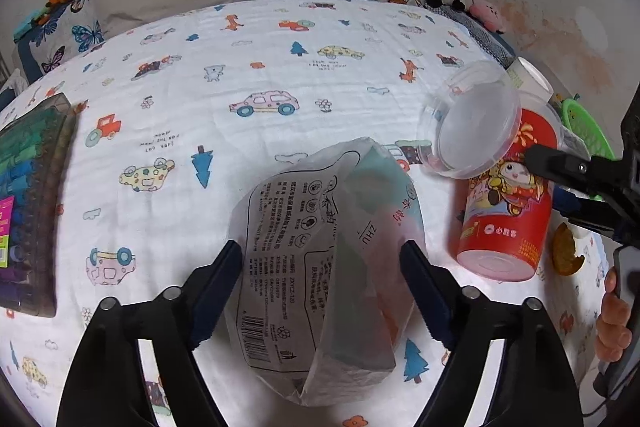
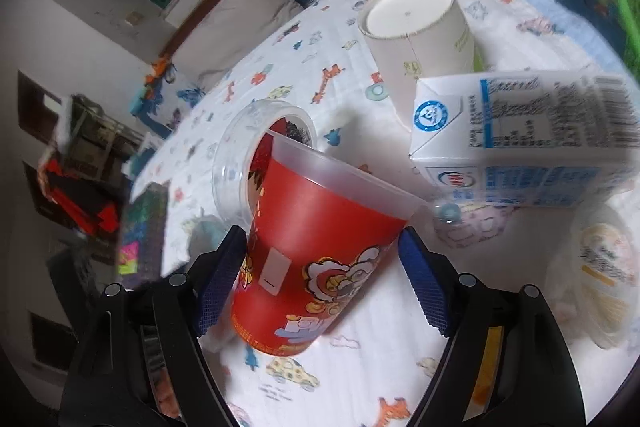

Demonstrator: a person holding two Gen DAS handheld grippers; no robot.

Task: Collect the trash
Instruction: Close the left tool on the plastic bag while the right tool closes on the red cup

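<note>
The tissue pack (image 1: 320, 267) is bracketed by the left gripper (image 1: 322, 291), jaws spread w/ a gap each side, not yet clenched; probably lined up for pickup. Pack lies on the bedsheet (image 1: 200, 75), long axis running away from the cam. To the right, the red cup (image 2: 312, 259) is straddled by the right gripper (image 2: 320, 279); contact can't be told. Cup is tilted, rim pointing up and away, beside a clear cup (image 2: 240, 163).

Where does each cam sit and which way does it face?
Left wrist: on the left gripper, facing across the bed toward the pillows; its open fingers straddle a white tissue pack; the right gripper and a hand show.
Right wrist: on the right gripper, tilted over the bed; its fingers flank the red cup; milk carton beyond.
Shared: red cup, clear cup, bedsheet.
</note>
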